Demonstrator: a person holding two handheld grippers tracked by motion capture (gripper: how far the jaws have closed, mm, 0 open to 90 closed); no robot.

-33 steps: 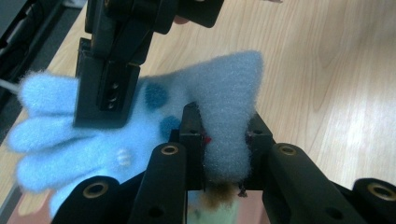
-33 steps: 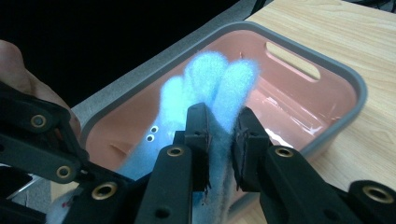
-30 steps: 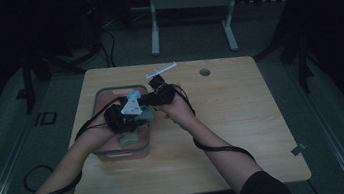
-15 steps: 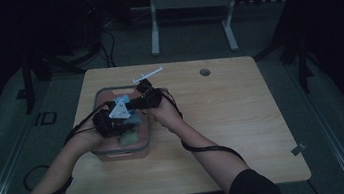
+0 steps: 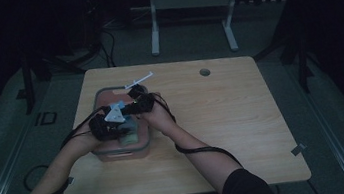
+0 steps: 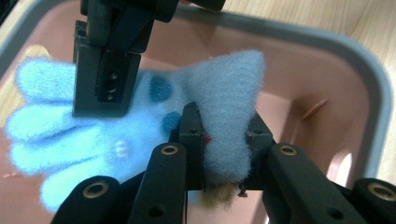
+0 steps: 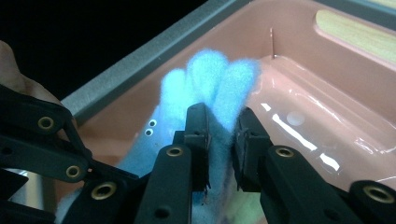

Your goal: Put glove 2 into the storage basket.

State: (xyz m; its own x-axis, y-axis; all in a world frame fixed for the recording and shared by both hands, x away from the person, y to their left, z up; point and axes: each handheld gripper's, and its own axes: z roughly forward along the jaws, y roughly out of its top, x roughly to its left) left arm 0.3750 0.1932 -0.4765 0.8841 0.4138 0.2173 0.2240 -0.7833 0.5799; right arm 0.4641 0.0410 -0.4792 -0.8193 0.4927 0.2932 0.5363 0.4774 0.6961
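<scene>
Left gripper view: my left gripper (image 6: 224,135) clamps the blue glove (image 6: 140,121) at its cuff. My right gripper (image 7: 219,126) pinches its fingers above the pink bin (image 7: 327,93); letting go remains.

Left hand-held gripper (image 6: 224,135): black body, two matte-black jaws built from link bars with brass-ringed pivot holes, square-edged jaw blocks at the tips. Small red mark on the inner face of one jaw. Pale grey three-cornered plate (image 5: 113,114) on top in the high view.

Right hand-held gripper (image 7: 219,135): same black linkage and brass-ringed holes. In the left gripper view its jaw is a boxy black block with small round screw holes in the side. Thin white rod (image 5: 140,79) sticks out from its top.

Black cable (image 5: 202,149) trails from each gripper along the forearm. Bare forearms; dark sleeve (image 5: 245,188) at the right upper arm.
</scene>
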